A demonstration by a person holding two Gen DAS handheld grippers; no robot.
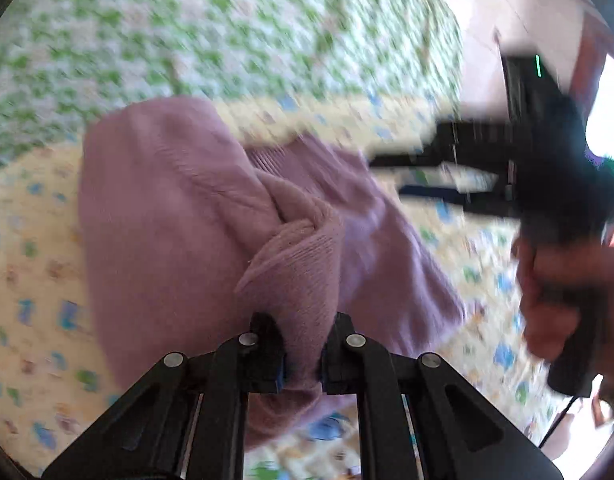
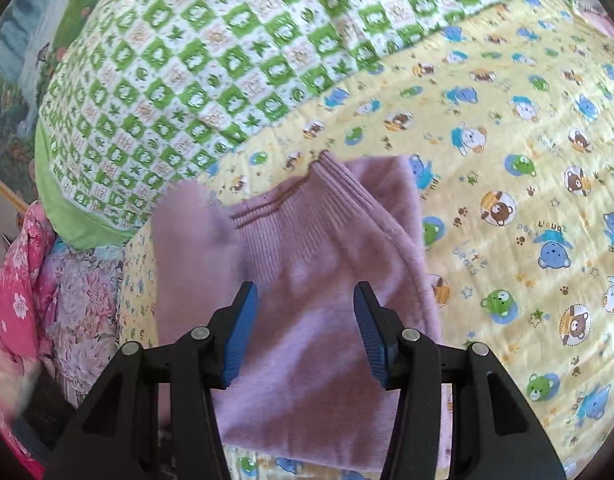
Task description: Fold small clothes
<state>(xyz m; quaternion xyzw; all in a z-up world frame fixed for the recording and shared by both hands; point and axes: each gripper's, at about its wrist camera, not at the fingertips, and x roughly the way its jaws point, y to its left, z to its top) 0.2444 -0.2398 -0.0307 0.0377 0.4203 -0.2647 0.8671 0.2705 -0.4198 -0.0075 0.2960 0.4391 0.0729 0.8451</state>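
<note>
A small mauve knitted garment (image 1: 179, 216) lies on a yellow bear-print quilt (image 1: 31, 240). My left gripper (image 1: 303, 356) is shut on a bunched fold of the garment and lifts it. In the right wrist view the same garment (image 2: 307, 280) lies partly folded, its ribbed hem at the top. My right gripper (image 2: 305, 320) is open just above the garment, with its blue pads (image 2: 239, 332) apart and nothing between them. The right gripper also shows in the left wrist view (image 1: 547, 152), blurred, held by a hand at the right.
A green-and-white checked quilt (image 2: 211, 68) covers the far part of the bed. Pink floral bedding (image 2: 23, 292) hangs at the left edge. The yellow quilt (image 2: 527, 200) spreads to the right of the garment. A pale floor (image 1: 503, 12) lies beyond the bed.
</note>
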